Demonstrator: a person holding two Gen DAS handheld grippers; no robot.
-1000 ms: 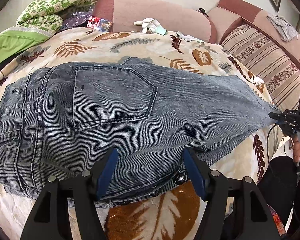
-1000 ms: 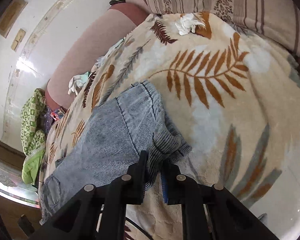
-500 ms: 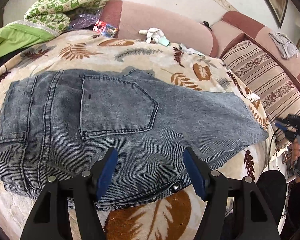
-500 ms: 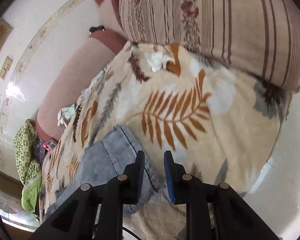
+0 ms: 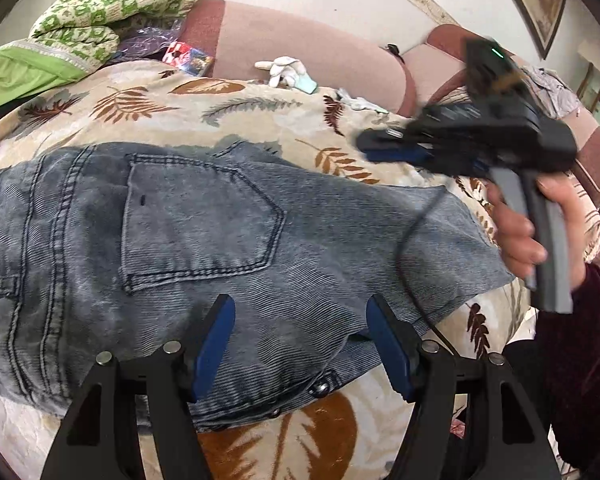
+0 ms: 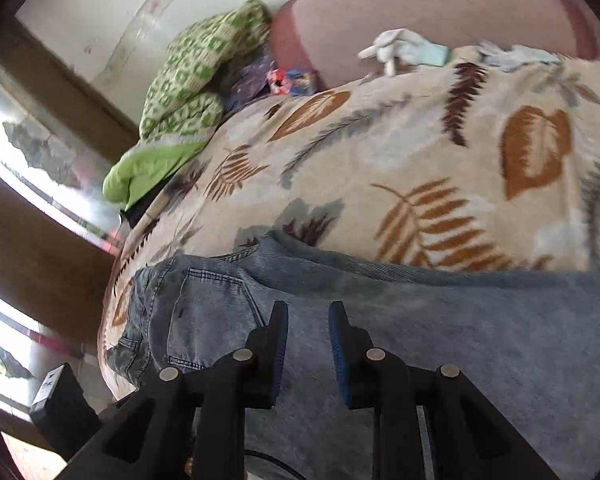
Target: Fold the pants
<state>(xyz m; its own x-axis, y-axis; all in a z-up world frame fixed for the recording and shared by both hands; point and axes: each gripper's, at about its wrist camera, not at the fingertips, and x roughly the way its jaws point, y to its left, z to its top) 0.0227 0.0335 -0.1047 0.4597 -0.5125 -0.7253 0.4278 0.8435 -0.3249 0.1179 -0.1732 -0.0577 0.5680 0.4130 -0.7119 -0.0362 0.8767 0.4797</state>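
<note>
Grey-blue denim pants (image 5: 204, 240) lie flat on a leaf-patterned blanket (image 5: 148, 100), back pocket up, waistband at the left. My left gripper (image 5: 300, 332) is open and empty, fingers wide apart over the pants' near edge. My right gripper (image 5: 384, 148) shows in the left wrist view, held in a hand above the far right part of the pants. In the right wrist view the right gripper (image 6: 308, 340) has a narrow gap between its fingers with nothing in it, above the pants (image 6: 420, 340).
A pink sofa back (image 5: 308, 48) runs behind the blanket. A green patterned quilt (image 5: 100, 12) is piled at the back left. White gloves (image 5: 284, 70) and a small colourful box (image 5: 188, 58) lie near the sofa back. A cable (image 5: 412, 240) hangs over the pants.
The right gripper let go of the pant leg end, opened slightly and swung up and left over the pants. The leg end now lies flat. The left gripper stayed open, barely moving.
</note>
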